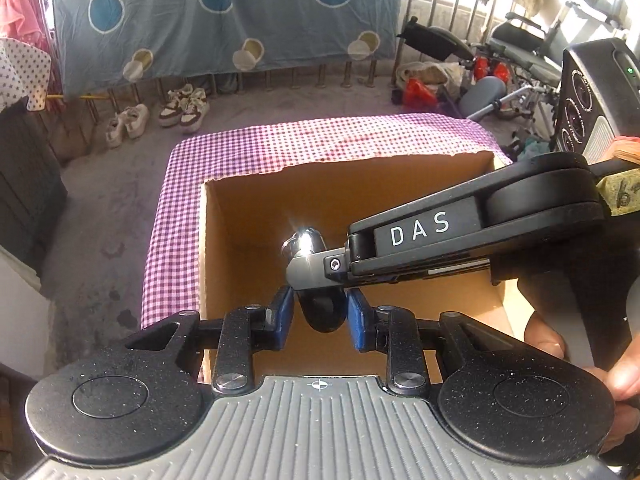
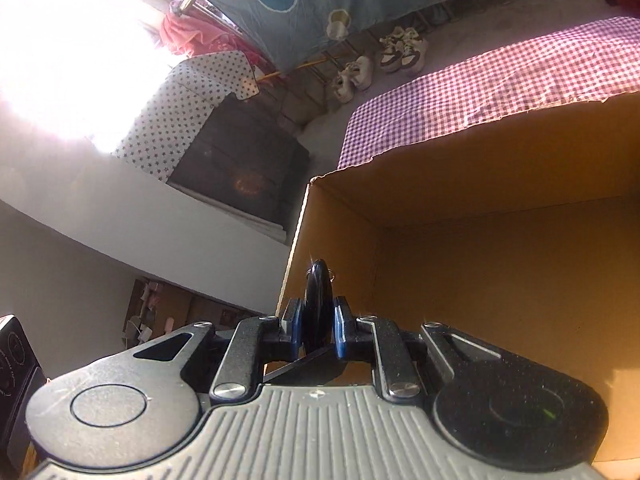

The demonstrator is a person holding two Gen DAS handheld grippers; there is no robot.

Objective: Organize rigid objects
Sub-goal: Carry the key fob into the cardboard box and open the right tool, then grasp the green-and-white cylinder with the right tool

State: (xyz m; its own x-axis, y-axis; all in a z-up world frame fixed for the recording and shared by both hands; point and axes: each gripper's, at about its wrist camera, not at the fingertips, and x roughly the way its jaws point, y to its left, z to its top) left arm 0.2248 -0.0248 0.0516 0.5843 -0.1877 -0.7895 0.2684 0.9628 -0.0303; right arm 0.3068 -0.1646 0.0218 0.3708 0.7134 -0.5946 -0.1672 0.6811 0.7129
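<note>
A black oval fob with a metal ring (image 1: 320,308) hangs over the open cardboard box (image 1: 248,216). My right gripper (image 2: 317,328) is shut on it, its blue pads (image 2: 295,326) pressing both flat faces; the fob (image 2: 317,312) sticks up past the fingertips. In the left wrist view the right gripper's arm marked DAS (image 1: 420,228) reaches in from the right. My left gripper (image 1: 320,318) is open, its blue pads (image 1: 285,316) standing either side of the fob with a small gap on each side.
The box sits on a table with a purple checked cloth (image 1: 320,140). Its inside shows only bare cardboard (image 2: 500,240). Shoes (image 1: 184,108) stand on the floor behind, a wheelchair (image 1: 520,52) at the right, a black device (image 1: 592,92) at the right edge.
</note>
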